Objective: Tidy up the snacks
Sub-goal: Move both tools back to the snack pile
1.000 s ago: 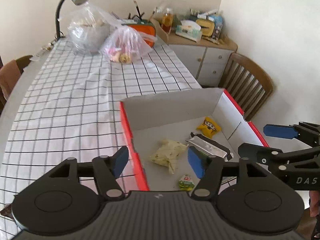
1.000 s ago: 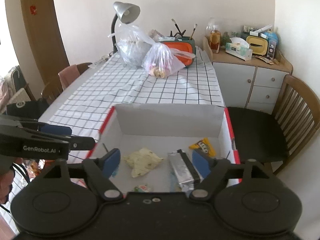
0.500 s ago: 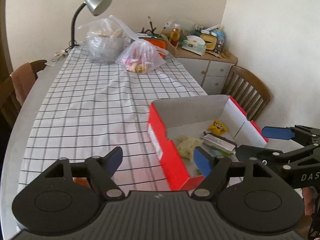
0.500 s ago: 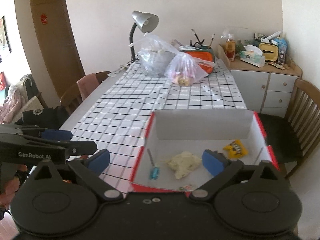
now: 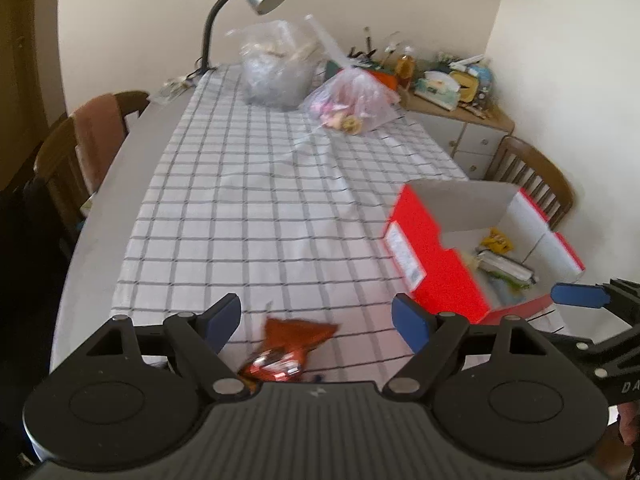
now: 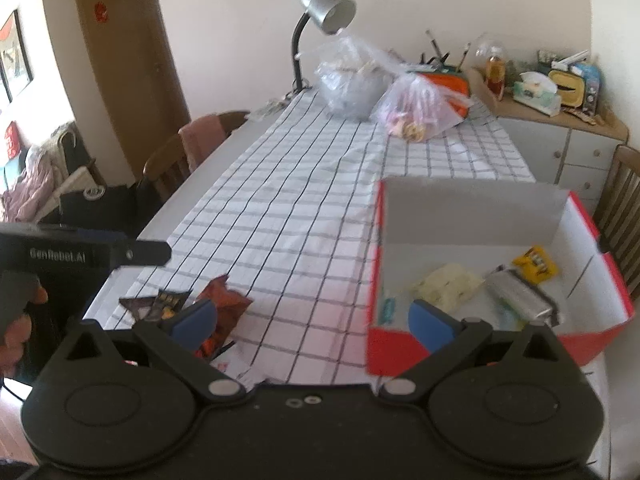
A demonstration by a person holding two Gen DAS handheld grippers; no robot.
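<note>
From the left wrist, the left gripper (image 5: 317, 317) hangs above the near end of the checked tablecloth (image 5: 256, 200), its blue-padded jaws spread and opening further by a little, nothing pinched between them. An orange-red snack packet (image 5: 289, 348) lies flat on the cloth in the near part of the gap, nearer the left jaw and touching neither pad. To the right stands the red box (image 5: 436, 268), open at the top, with a yellow packet (image 5: 497, 241) and a silver packet (image 5: 505, 265) inside; the right gripper's blue fingertip (image 5: 576, 295) shows just beyond the box's near right corner. From the right wrist, the right gripper (image 6: 312, 320) has its jaws spread wide with nothing held. The orange-red snack packet (image 6: 222, 314) lies partly behind the left pad, with a dark packet (image 6: 156, 304) just to its left. The right pad stands before the red box (image 6: 384, 340), whose floor holds a pale crumpled packet (image 6: 448, 286), the silver packet (image 6: 520, 294) and the yellow packet (image 6: 535, 264). The left gripper (image 6: 140, 252) shows at the left edge, held in a hand (image 6: 18, 320).
</note>
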